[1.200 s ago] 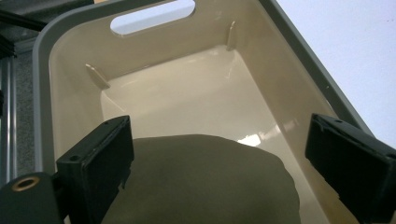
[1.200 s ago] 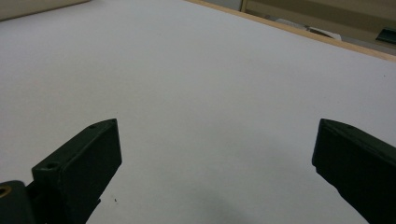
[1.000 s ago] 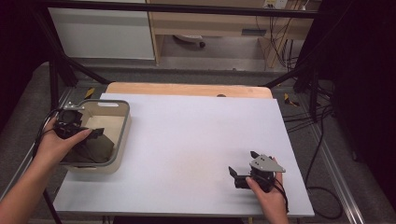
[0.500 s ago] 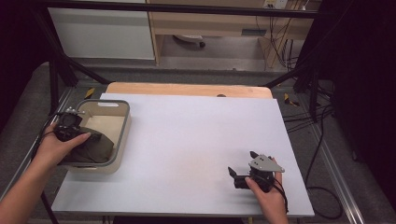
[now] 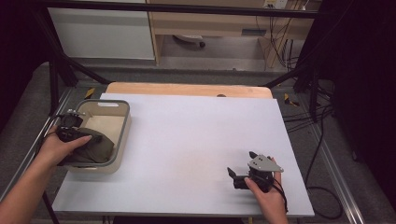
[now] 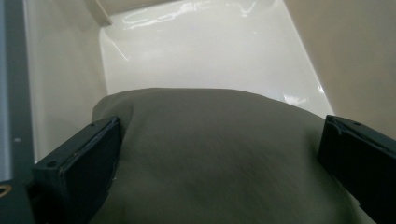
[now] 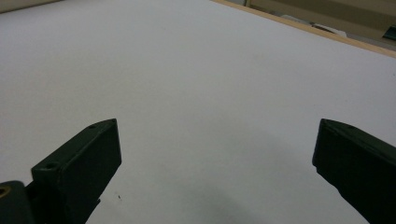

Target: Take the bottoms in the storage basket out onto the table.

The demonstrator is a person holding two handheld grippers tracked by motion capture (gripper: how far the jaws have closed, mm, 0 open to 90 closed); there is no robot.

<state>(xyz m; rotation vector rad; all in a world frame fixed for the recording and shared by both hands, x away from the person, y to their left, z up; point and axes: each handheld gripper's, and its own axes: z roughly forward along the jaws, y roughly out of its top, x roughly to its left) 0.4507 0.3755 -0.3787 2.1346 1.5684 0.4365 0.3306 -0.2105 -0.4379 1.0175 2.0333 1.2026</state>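
1. Now, left tongs [image 5: 70, 128] down inside the cream bin [image 5: 125, 122], jaws spread wide, having just been opening; olive cloth [image 5: 95, 147] bulging up between them, touched at most on one side, not pinched
2. Cloth heaped at the bin's near end, directly under and ahead of the left tongs [image 6: 219, 135], with bare bin floor [image 6: 210, 51] beyond the heap [image 6: 219, 158]
3. Right tongs [image 5: 240, 164] far off to the other side, low over the table [image 5: 196, 135], jaws apart, nothing between them [image 7: 217, 140]
4. Likely slip: closing on the smooth crown of the heap and catching only a thin fold, or sliding off altogether
5. Also a risk: a jaw hard by the bin wall, so liable to hook the rim on closing or lifting and to drag or tip the light bin, with no steadying from the distant right tongs
6. Possibly a trailing corner snagging on the rim and pulling free of the grip
7. Surface: plain matt white top ahead of both tongs, pale wooden strip [image 5: 187, 88] along its far edge
8. Room: grey floor, black frame posts [image 5: 56, 79], loose cables [image 5: 322, 116] out beyond the right tongs, pale cabinets far ahead
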